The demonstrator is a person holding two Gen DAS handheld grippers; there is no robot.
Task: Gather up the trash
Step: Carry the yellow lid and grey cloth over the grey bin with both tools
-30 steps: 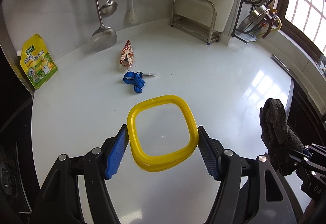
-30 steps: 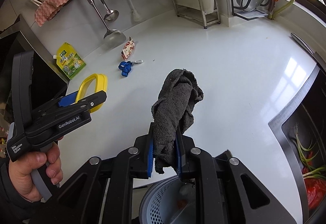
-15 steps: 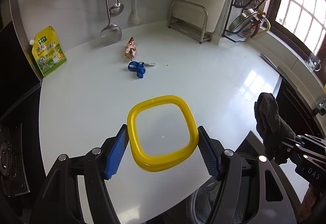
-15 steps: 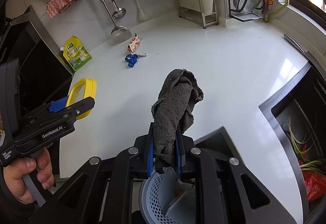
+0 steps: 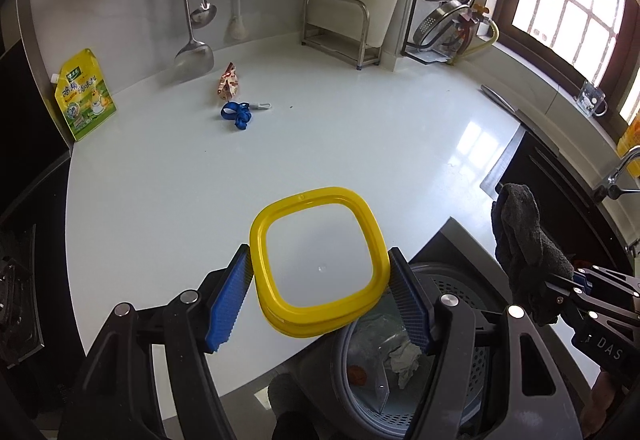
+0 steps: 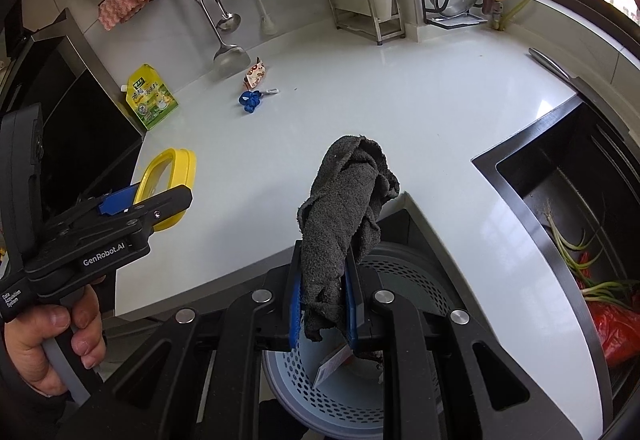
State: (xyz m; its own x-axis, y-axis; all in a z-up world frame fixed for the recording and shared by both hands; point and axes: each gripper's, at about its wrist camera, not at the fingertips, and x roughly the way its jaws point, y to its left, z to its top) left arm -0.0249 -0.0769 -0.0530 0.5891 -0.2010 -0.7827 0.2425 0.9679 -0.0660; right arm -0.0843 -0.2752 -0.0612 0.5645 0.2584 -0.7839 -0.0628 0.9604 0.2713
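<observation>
My left gripper (image 5: 319,260) is shut on a yellow-rimmed lid (image 5: 280,208) with a clear centre, its blue pads pressing both side edges. In the right wrist view the same lid (image 6: 176,160) shows edge-on at the left, over the counter's front edge. My right gripper (image 6: 324,264) is shut on a crumpled dark grey rag (image 6: 348,192) that stands up out of the jaws. Below both grippers, off the counter edge, sits a grey perforated bin (image 5: 460,292) (image 6: 400,272) with crumpled paper (image 5: 404,356) inside. A snack wrapper (image 5: 229,84) and a blue strap (image 5: 237,114) lie far back on the white counter (image 5: 360,144).
A yellow-green pouch (image 5: 82,96) leans at the back left by the black hob (image 5: 16,300). Ladles and a brush hang on the back wall. A metal rack (image 5: 340,28) stands at the back. The dark sink (image 6: 560,200) at the right holds green stalks and a red bag.
Both grippers have drawn back from the counter toward its front edge, and the bin has come into view under them. The wrapper and strap look farther away. Both grips are unchanged.
</observation>
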